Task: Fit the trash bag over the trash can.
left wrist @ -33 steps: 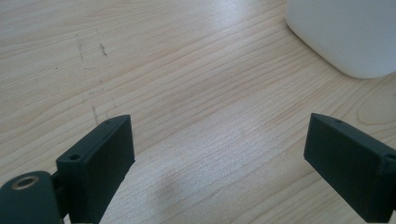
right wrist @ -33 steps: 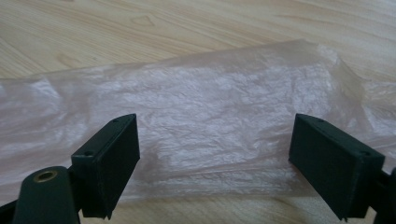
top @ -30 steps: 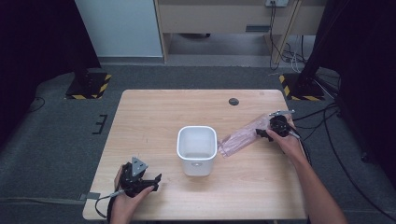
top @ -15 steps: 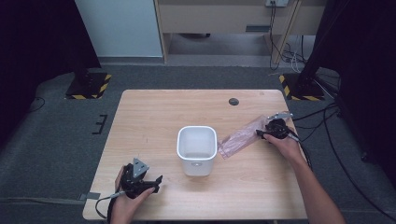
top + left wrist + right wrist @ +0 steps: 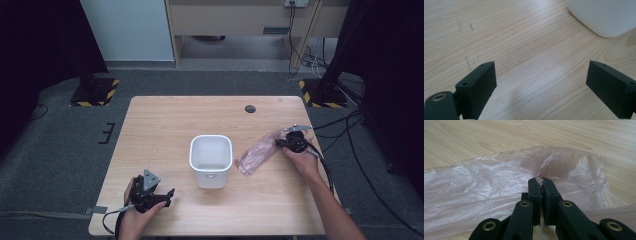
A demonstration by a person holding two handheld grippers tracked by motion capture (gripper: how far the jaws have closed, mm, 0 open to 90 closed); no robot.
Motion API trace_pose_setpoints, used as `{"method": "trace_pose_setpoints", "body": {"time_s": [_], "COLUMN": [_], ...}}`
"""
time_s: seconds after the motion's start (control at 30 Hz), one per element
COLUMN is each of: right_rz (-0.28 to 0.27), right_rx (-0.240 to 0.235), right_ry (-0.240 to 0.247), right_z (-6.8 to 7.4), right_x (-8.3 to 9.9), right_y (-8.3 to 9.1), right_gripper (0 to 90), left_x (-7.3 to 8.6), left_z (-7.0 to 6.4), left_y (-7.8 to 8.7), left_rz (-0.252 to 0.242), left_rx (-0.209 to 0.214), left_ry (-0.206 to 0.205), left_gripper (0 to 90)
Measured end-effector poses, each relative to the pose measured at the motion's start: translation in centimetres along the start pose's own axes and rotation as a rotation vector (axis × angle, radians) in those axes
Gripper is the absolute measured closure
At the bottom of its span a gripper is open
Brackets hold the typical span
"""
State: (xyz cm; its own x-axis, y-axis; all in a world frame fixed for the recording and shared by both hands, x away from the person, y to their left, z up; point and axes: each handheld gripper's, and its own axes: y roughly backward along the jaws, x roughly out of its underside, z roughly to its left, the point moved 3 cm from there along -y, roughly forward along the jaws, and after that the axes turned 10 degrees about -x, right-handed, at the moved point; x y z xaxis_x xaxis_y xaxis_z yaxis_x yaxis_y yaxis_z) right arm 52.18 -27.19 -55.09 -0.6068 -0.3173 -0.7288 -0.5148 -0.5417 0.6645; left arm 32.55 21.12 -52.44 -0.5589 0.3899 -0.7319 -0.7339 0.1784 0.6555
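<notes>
Pink plastic bag [image 5: 499, 192] is pinched by right gripper [image 5: 540, 180]; left gripper [image 5: 541, 80] is held wide, empty. No legible writing is seen.

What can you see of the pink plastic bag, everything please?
The pink plastic bag is thin, translucent, crinkled film, lying mostly flat and stretched diagonally on the wooden table, right of the white bin and apart from it. The right claw is shut on a pinch of film at its far right end, puckering it there. Whether it holds anything cannot be told.
</notes>
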Motion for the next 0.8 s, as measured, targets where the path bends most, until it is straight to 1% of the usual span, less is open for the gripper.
{"method": "trace_pose_setpoints", "body": {"time_s": [0.07,0.17,0.2,0.27,0.43,0.53,0.6,0.67,0.8], "right_rz": [-0.011,-0.034,-0.038,-0.059,-0.098,-0.138,-0.165,-0.194,-0.227], "right_rx": [0.008,0.003,0.003,-0.008,-0.019,-0.024,-0.031,-0.029,-0.019], "right_ry": [-0.007,-0.012,-0.005,-0.028,-0.048,-0.06,-0.085,-0.097,-0.114], "right_z": [0.4,1.4,1.7,2.5,4.2,4.8,5.3,5.5,5.8], "right_x": [0.0,-0.4,-0.6,-0.8,-0.9,-0.9,-1.0,-1.2,-1.5], "right_y": [0.4,1.6,2.0,3.0,5.2,6.4,7.3,8.3,9.8], "right_gripper": [87.9,88.3,88.4,88.6,88.7,88.8,88.8,88.8,88.9], "left_x": [-0.1,-0.2,-0.3,-0.5,-1.2,-1.8,-2.1,-2.3,-2.7], "left_z": [0.0,0.2,0.2,0.2,0.1,0.0,-0.1,-0.2,-0.5], "left_y": [0.0,-0.2,-0.3,-0.3,-0.5,-0.8,-1.1,-1.4,-1.8], "left_rz": [-0.003,0.0,-0.002,-0.004,-0.018,-0.024,-0.026,-0.026,-0.024], "left_rx": [-0.001,-0.004,-0.004,-0.004,0.003,0.008,0.011,0.014,0.022], "left_ry": [0.004,0.0,0.0,-0.005,-0.01,-0.021,-0.025,-0.027,-0.037], "left_gripper": [8.8,8.9,9.0,9.1,9.3,9.3,9.3,9.3,9.3]}}
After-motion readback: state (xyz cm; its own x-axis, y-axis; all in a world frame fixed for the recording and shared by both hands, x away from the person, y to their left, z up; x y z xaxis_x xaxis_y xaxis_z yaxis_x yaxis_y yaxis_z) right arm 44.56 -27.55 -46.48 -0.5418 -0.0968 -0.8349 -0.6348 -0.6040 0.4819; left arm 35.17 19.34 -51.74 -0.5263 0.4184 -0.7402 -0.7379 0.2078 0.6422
